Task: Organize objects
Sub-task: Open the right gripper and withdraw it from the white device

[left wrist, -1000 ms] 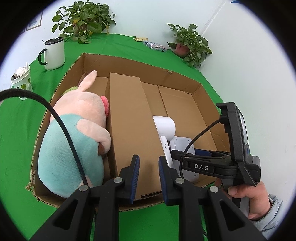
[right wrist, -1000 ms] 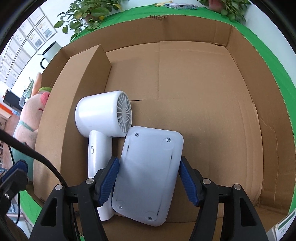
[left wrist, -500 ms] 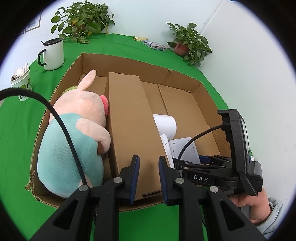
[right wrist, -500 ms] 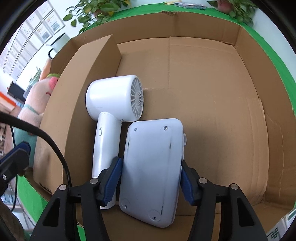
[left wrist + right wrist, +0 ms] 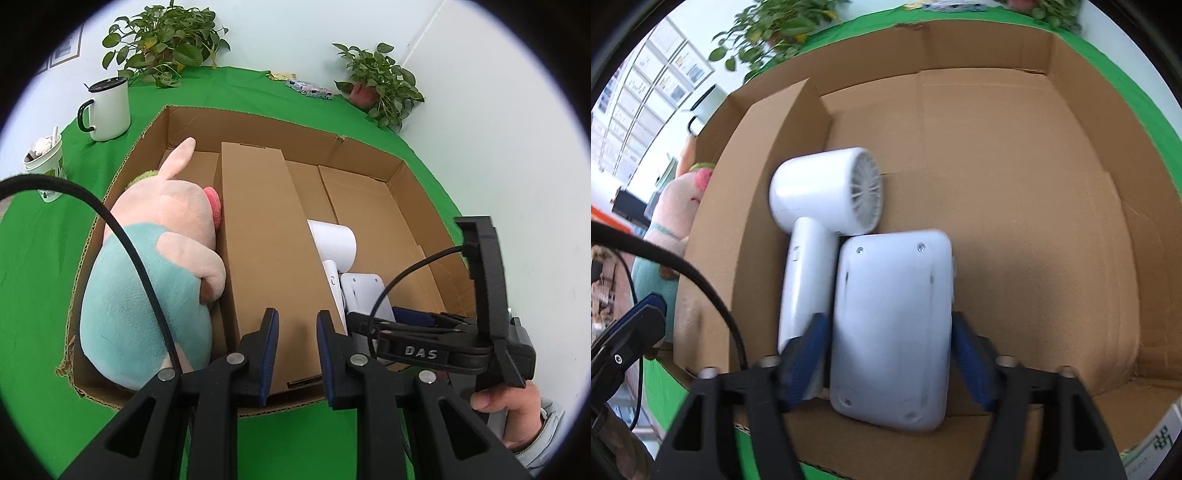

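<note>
The white flat device [image 5: 892, 328] lies on the floor of the cardboard box [image 5: 1015, 155], in the right compartment near the front wall, between the fingers of the right gripper [image 5: 890, 365]. The jaws are opening, and a gap is seen between each blue pad and the device. The white hair dryer [image 5: 820, 206] lies just beside it, against the cardboard divider [image 5: 266, 240]. A plush toy [image 5: 155, 280] fills the left compartment. The left gripper [image 5: 295, 350] is held clenched on nothing above the front wall. The box rests on the green worktop [image 5: 37, 277].
</note>
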